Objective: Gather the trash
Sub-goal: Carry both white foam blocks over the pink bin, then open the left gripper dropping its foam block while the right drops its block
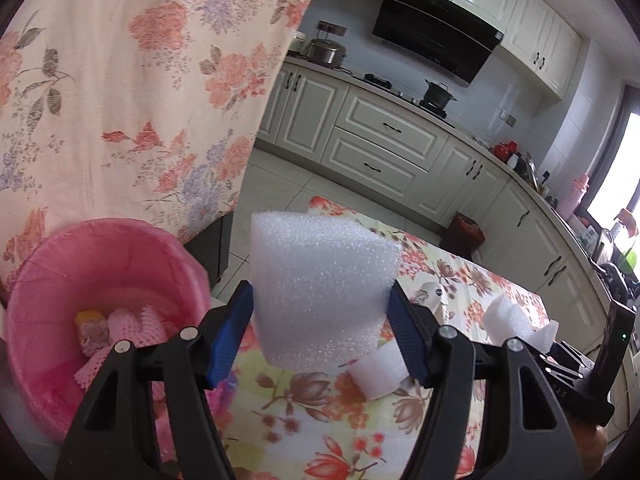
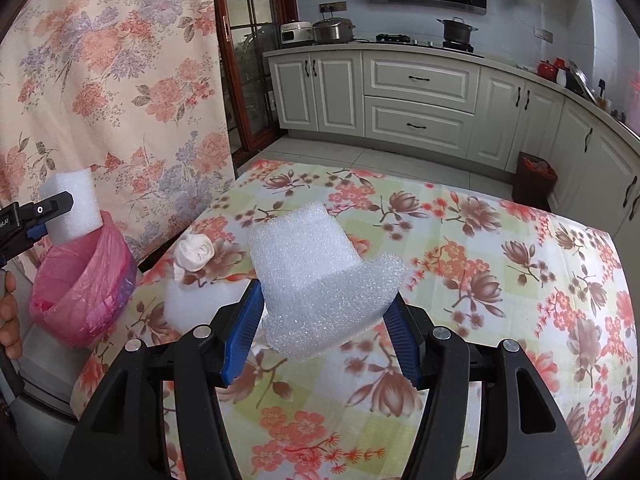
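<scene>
Above floral table [image 2: 480, 280]: left gripper [image 1: 322, 316] clamps white foam block [image 1: 320, 280] beside pink-lined bin [image 1: 52, 280]; right gripper [image 2: 324, 312] clamps L-shaped foam piece [image 2: 320, 272]. 1 crumpled tissue [image 2: 196, 254] on table.

Home kitchen. Cream panelled base cabinets [image 2: 416, 92] with dark handles run along the far wall and turn down the right side under a pale worktop. Black range hood [image 1: 436, 40] above a gas hob; dark lidded pot [image 2: 456, 30] on a burner. Steel cooker pot [image 2: 334, 30] and white appliance [image 2: 296, 32] at the worktop's left end. Tiled floor. Floral tablecloth [image 2: 480, 280] covers the table; floral curtain [image 2: 112, 80] at left. Pink-lined bin [image 2: 80, 296] beside the table's left edge.
</scene>
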`<state>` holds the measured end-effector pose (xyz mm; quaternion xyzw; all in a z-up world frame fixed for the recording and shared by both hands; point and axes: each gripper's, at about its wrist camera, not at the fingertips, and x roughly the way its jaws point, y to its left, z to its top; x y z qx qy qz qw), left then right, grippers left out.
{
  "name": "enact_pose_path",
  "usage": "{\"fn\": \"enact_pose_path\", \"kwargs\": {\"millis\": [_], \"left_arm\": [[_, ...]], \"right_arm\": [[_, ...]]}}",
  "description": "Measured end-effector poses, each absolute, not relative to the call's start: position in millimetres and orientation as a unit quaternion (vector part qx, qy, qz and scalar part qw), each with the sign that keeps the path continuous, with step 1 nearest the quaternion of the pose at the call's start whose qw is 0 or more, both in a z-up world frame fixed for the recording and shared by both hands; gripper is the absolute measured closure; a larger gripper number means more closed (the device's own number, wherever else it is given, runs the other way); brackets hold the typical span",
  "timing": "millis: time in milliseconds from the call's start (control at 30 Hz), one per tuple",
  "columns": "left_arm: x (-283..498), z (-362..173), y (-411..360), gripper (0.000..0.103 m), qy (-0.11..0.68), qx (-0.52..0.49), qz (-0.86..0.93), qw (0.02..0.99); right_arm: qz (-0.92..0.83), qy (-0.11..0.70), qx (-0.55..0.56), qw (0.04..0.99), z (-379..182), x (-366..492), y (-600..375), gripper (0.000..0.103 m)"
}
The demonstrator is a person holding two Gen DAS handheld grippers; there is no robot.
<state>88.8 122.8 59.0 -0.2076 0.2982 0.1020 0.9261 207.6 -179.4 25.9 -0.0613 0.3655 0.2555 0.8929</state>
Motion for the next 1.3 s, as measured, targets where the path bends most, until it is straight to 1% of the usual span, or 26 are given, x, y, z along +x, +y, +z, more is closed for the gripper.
{"fn": "enact_pose_path", "kwargs": {"millis": [333,600,900,933,967,1033,1300], "left_arm": [[44.2,66.1,203.1,0.038,0.272,-0.225,0.188,0.917],[27.2,63.0,236.9,0.038,0.265,-0.226,0.231,0.909],[30.9,49.0,260.2,0.037,0.279,-0.231,0.249,0.898],[32.7,46.2,262.8,0.036,0.283,-0.231,0.25,0.897],[34.5,43.7,265.0,0.03,0.288,-0.23,0.252,0.895],[33.2,41.4,268.5,0.025,0.287,-0.231,0.26,0.893],[18.9,42.9,275.1,0.025,0.281,-0.235,0.266,0.892]], "right_arm": [[0.312,0.355,-0.087,0.877,36.4,193.5,-112.0,0.046],[0.353,0.348,-0.107,0.862,42.1,180.2,-60.6,0.046],[0.377,0.346,-0.123,0.85,42.3,169.8,-28.5,0.046],[0.379,0.346,-0.124,0.85,42.1,169.4,-25.9,0.046],[0.381,0.346,-0.125,0.849,42.2,168.4,-22.8,0.046],[0.385,0.345,-0.128,0.846,42.5,166.1,-16.5,0.046],[0.411,0.341,-0.137,0.834,43.8,157.9,14.0,0.046]]}}
